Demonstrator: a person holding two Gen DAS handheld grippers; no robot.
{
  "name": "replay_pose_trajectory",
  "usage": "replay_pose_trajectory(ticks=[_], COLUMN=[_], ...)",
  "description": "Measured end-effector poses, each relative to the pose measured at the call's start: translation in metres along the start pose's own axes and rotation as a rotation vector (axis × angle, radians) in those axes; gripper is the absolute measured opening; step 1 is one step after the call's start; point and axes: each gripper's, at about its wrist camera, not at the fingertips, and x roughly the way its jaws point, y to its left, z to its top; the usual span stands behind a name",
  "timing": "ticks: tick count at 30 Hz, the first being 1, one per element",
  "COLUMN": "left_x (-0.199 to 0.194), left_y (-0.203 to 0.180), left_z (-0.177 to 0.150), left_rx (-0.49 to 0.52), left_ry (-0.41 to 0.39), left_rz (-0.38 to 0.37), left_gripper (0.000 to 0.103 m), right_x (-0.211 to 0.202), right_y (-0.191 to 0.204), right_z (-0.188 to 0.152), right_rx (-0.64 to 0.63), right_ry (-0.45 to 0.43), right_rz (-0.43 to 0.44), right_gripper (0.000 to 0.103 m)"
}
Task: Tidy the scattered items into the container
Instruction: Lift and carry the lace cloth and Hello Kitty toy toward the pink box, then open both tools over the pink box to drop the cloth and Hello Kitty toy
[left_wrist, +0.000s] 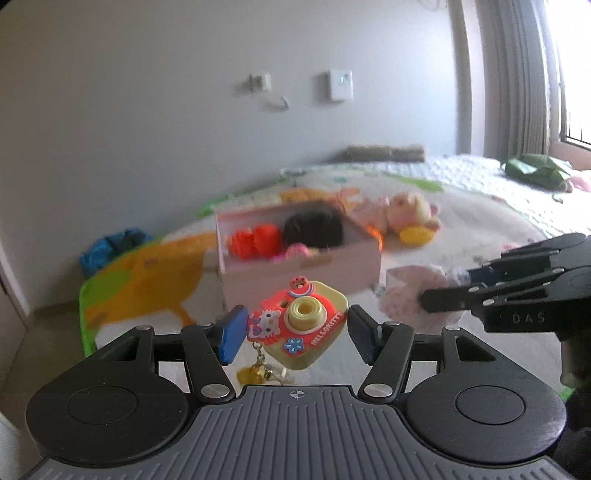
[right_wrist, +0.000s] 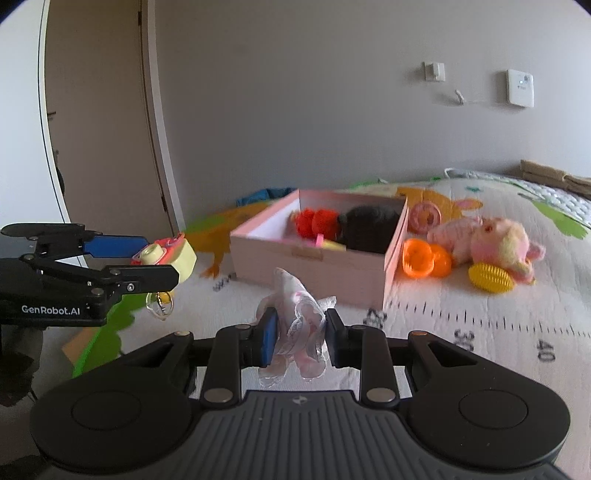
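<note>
My left gripper (left_wrist: 295, 334) is shut on a yellow and red toy camera (left_wrist: 301, 325) with a keychain hanging below; the same toy camera (right_wrist: 170, 254) shows at the left of the right wrist view, lifted off the mat. My right gripper (right_wrist: 297, 334) is shut on a bundle of white and pink lace cloth (right_wrist: 299, 328), also seen as the lace cloth (left_wrist: 410, 295) in the left wrist view. Ahead lies the pink box (right_wrist: 314, 258), open, holding a red fuzzy toy (right_wrist: 317, 221) and a black fuzzy thing (right_wrist: 369, 225).
On the printed play mat (right_wrist: 480, 325), right of the box, lie an orange plastic toy (right_wrist: 424, 262), a yellow ribbed toy (right_wrist: 489, 277), a pink plush doll (right_wrist: 487, 243) and a pink ring (right_wrist: 426, 216). A blue bag (left_wrist: 110, 251) sits by the wall. A door (right_wrist: 96, 129) stands at the left.
</note>
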Motion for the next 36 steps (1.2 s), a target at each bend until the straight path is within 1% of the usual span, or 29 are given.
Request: replay_pose_trajectory(ticks=[6, 11, 16, 18, 19, 20, 21, 22, 23, 25, 27, 30, 32, 33, 35, 36], left_x=[0.012, 0.044, 0.095, 0.119, 0.13, 0.143, 0.154, 0.162, 0.169, 0.176, 0.181, 0.184, 0.187, 0.186, 0.182, 0.179], left_y=[0.008, 0.027, 0.049, 0.057, 0.061, 0.065, 0.068, 0.072, 0.075, 0.079, 0.079, 0.071, 0.061, 0.057, 0.047, 0.042], left_z=[0.032, 0.065, 0.097, 0.108, 0.112, 0.115, 0.117, 0.117, 0.116, 0.113, 0.109, 0.101, 0.097, 0.094, 0.088, 0.086], left_rx=[0.032, 0.022, -0.016, -0.029, -0.037, -0.048, -0.062, -0.079, -0.098, -0.115, -0.105, -0.06, -0.029, -0.017, 0.001, 0.008], left_ry=[-0.081, -0.139, -0.15, -0.139, -0.129, -0.115, -0.103, -0.097, -0.095, -0.093, -0.088, -0.095, -0.088, -0.088, -0.087, -0.085], left_rz=[0.046, 0.088, 0.075, 0.055, 0.042, 0.022, 0.006, 0.008, 0.016, 0.016, 0.018, 0.081, 0.126, 0.137, 0.134, 0.121], left_gripper=[0.065, 0.065, 0.065, 0.065, 0.065, 0.066, 0.073, 0.088, 0.093, 0.095, 0.096, 0.099, 0.101, 0.102, 0.102, 0.103], right_x=[0.014, 0.042, 0.087, 0.109, 0.119, 0.127, 0.133, 0.137, 0.14, 0.142, 0.141, 0.134, 0.125, 0.12, 0.114, 0.112], right_y=[-0.01, -0.027, -0.044, -0.052, -0.056, -0.06, -0.062, -0.065, -0.069, -0.077, -0.085, -0.098, -0.107, -0.112, -0.123, -0.129], right_z=[0.031, 0.07, 0.099, 0.106, 0.108, 0.109, 0.109, 0.108, 0.106, 0.102, 0.098, 0.096, 0.092, 0.089, 0.084, 0.081], right_rx=[-0.031, -0.041, -0.041, -0.034, -0.028, -0.018, -0.011, -0.007, -0.002, 0.008, 0.018, 0.043, 0.048, 0.047, 0.04, 0.043], right_ry=[-0.064, -0.136, -0.153, -0.144, -0.131, -0.124, -0.119, -0.114, -0.112, -0.115, -0.123, -0.15, -0.182, -0.198, -0.202, -0.185], right_rz=[-0.021, -0.052, -0.059, -0.051, -0.052, -0.061, -0.068, -0.072, -0.075, -0.091, -0.106, -0.122, -0.162, -0.191, -0.244, -0.259], right_gripper=[0.026, 0.026, 0.026, 0.029, 0.034, 0.035, 0.035, 0.036, 0.041, 0.047, 0.048, 0.053, 0.062, 0.064, 0.066, 0.066])
